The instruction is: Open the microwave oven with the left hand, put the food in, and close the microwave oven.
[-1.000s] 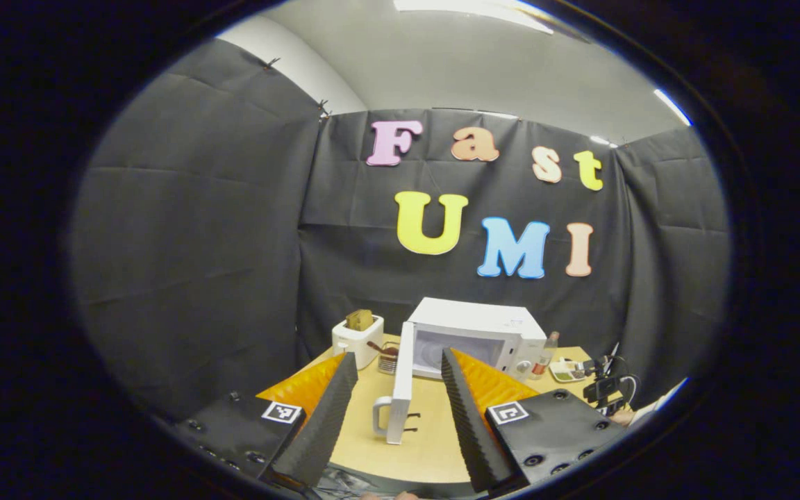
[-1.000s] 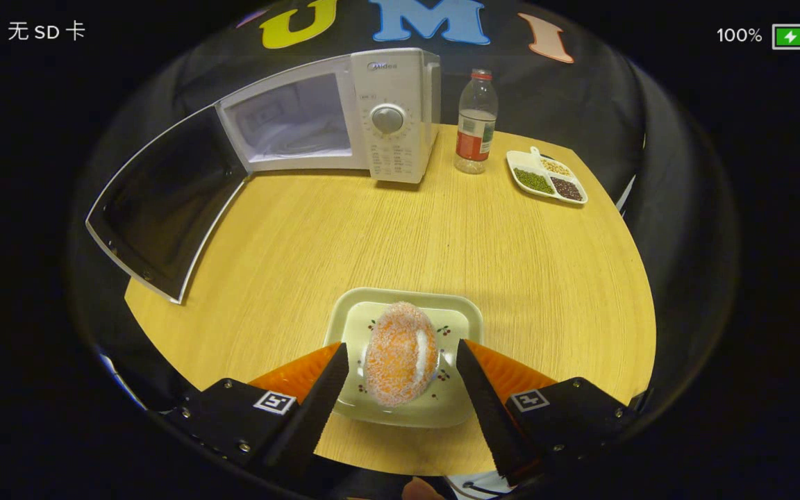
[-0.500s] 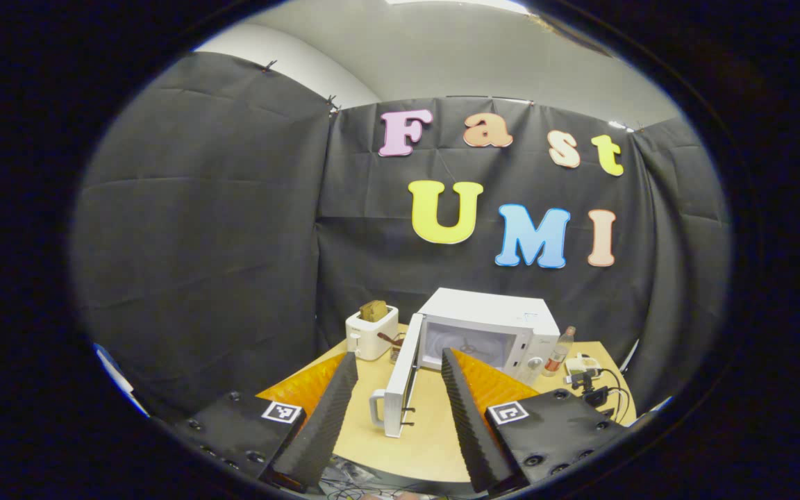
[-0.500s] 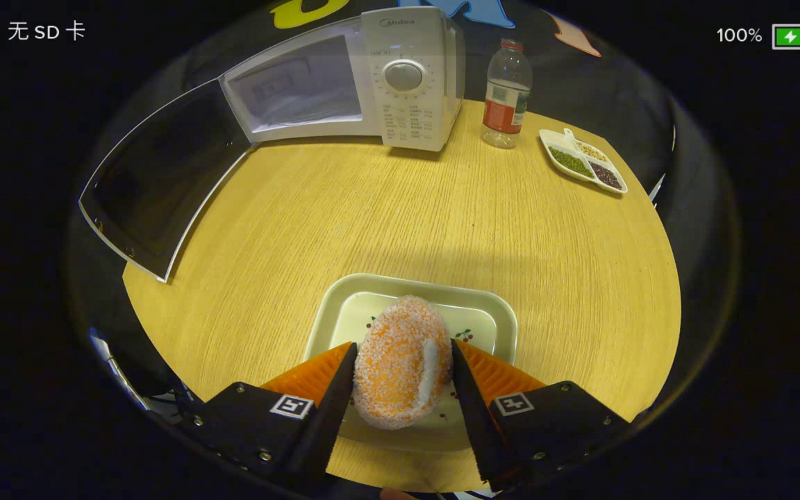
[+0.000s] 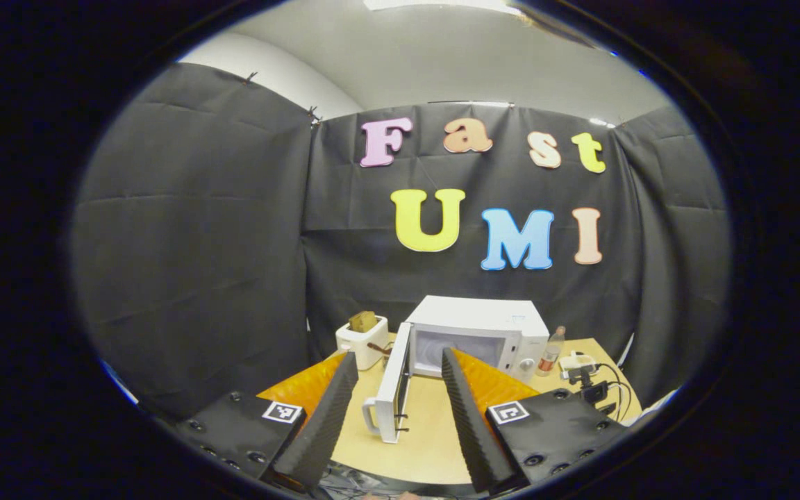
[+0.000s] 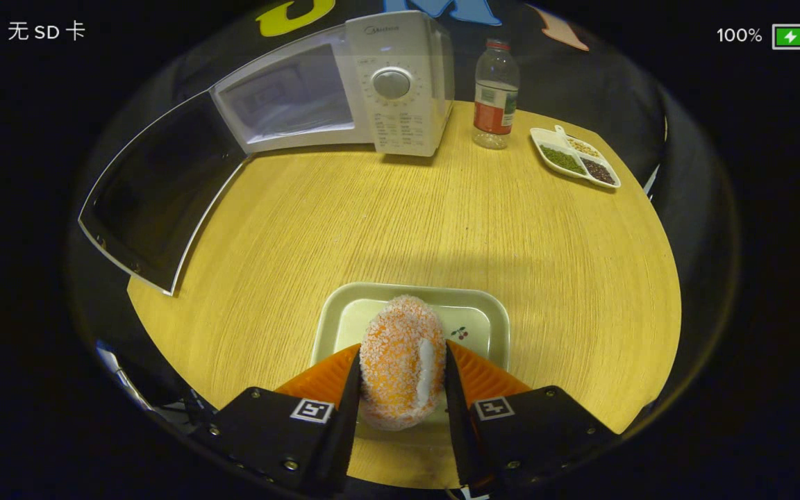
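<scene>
In the right gripper view, the right gripper [image 6: 400, 378] is seen with its fingers drawn in against the two sides of the food [image 6: 402, 370], an orange, sugar-crusted bun with a pale stripe. Both fingers are pressed on it, one on each flank. The food is held between the fingers directly over a pale rectangular plate [image 6: 473, 312], which is set on the wooden surface [image 6: 407, 222] just ahead of the fingertips. Whether the food is touching the plate cannot be told.

Well ahead of the fingers and to their left, the microwave oven [image 6: 400, 90] is recorded with its door [image 6: 157, 194] swung fully open toward the left, so that the cavity is exposed. Ahead and to the right, a clear bottle [image 6: 494, 94] is noted beside the oven, and a divided dish [image 6: 576, 157] of grains farther right.

In the left gripper view, the left gripper [image 5: 396, 410] is seen with its fingers spread wide apart and nothing held between them. The open door [image 5: 393, 385] is shown edge-on in the gap between the fingers, its handle [image 5: 368, 415] turned toward the left finger; no contact is seen. Beyond the fingertips the microwave oven [image 5: 480, 326] is shown from the front. A white toaster [image 5: 360, 340] holding a slice is recorded left of the oven, an item supplied by this view alone. The other gripper [image 5: 591, 389], with cables, is seen beyond the right finger.
</scene>
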`<state>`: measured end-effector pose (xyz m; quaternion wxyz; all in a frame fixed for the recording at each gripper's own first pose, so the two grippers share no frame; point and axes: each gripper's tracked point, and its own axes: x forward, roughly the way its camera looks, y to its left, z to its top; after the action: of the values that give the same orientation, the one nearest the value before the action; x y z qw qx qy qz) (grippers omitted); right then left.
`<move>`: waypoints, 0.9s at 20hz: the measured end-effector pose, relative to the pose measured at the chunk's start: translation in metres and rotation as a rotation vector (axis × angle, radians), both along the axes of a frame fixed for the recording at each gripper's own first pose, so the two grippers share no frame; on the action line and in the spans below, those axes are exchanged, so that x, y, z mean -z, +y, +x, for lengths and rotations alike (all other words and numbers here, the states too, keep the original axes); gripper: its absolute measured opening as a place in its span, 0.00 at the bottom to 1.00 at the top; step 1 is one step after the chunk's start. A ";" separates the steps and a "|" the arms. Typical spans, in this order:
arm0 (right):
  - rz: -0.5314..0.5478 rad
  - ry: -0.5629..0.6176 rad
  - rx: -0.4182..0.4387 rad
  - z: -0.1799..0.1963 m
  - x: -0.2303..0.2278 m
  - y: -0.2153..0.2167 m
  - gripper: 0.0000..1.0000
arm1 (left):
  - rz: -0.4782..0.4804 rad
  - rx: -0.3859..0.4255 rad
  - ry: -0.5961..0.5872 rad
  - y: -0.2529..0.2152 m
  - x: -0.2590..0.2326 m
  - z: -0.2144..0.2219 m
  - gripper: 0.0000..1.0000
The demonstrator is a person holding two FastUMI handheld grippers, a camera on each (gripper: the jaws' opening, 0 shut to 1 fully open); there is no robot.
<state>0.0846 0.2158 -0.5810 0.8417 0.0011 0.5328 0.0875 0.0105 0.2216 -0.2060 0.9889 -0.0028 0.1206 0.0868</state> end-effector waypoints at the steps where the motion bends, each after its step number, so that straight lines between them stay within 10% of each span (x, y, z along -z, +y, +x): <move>1: 0.019 -0.010 0.039 0.004 -0.009 0.004 0.59 | -0.001 0.017 -0.013 0.008 -0.004 -0.002 0.77; 2: 0.039 -0.018 0.077 0.006 -0.018 0.011 0.59 | 0.003 0.033 -0.020 0.017 -0.007 -0.004 0.87; 11: 0.245 -0.192 0.277 0.063 -0.101 0.123 0.58 | -0.043 0.187 -0.063 0.077 -0.008 -0.008 0.77; 18: 0.363 -0.268 0.330 0.131 -0.113 0.203 0.58 | -0.085 0.156 -0.028 0.107 0.001 0.007 0.77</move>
<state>0.2160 0.4185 -0.4683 0.8936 0.2272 0.3847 0.0425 0.0174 0.3284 -0.2066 0.9932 -0.0367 0.1102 0.0041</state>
